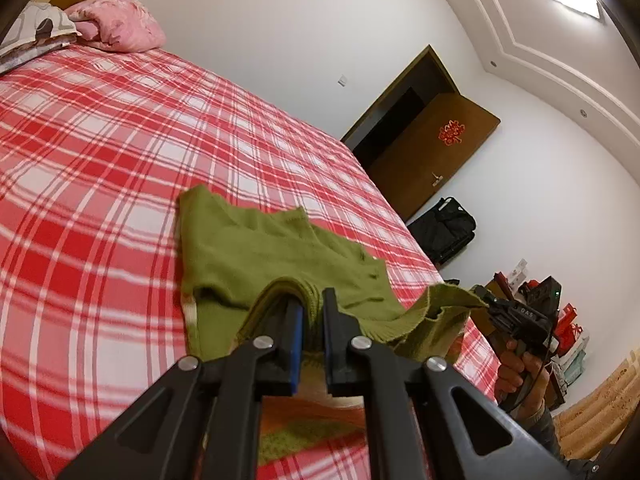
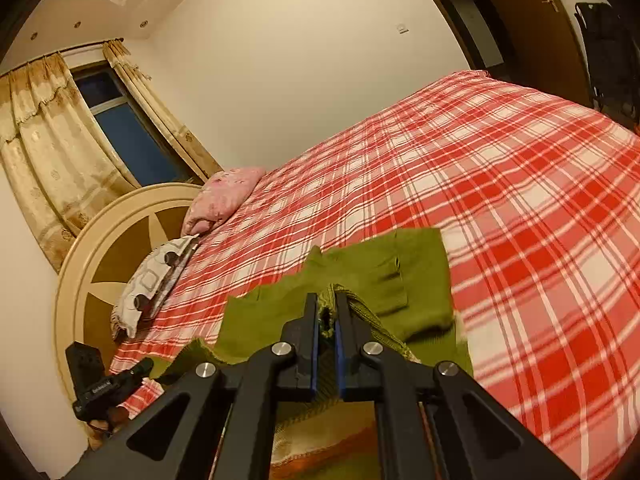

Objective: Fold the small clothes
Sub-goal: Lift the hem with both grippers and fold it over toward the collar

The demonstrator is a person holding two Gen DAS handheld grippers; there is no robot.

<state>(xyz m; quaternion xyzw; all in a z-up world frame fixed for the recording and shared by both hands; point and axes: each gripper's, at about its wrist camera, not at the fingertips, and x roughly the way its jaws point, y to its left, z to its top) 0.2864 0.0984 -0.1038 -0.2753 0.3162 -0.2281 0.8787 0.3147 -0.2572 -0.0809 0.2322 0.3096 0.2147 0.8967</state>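
Observation:
A small olive-green knitted garment lies on a red and white plaid bed, its near edge lifted. My left gripper is shut on a bunched fold of the garment's near ribbed edge. My right gripper is shut on another part of the same edge; the garment spreads beyond it. In the left wrist view the right gripper shows at the right, pinching the lifted green corner. In the right wrist view the left gripper shows at lower left, with green cloth at its tip.
A pink pillow and a patterned pillow lie at the head of the bed by a round headboard. A brown door, a black bag and red bags stand past the bed's foot. Curtains frame a window.

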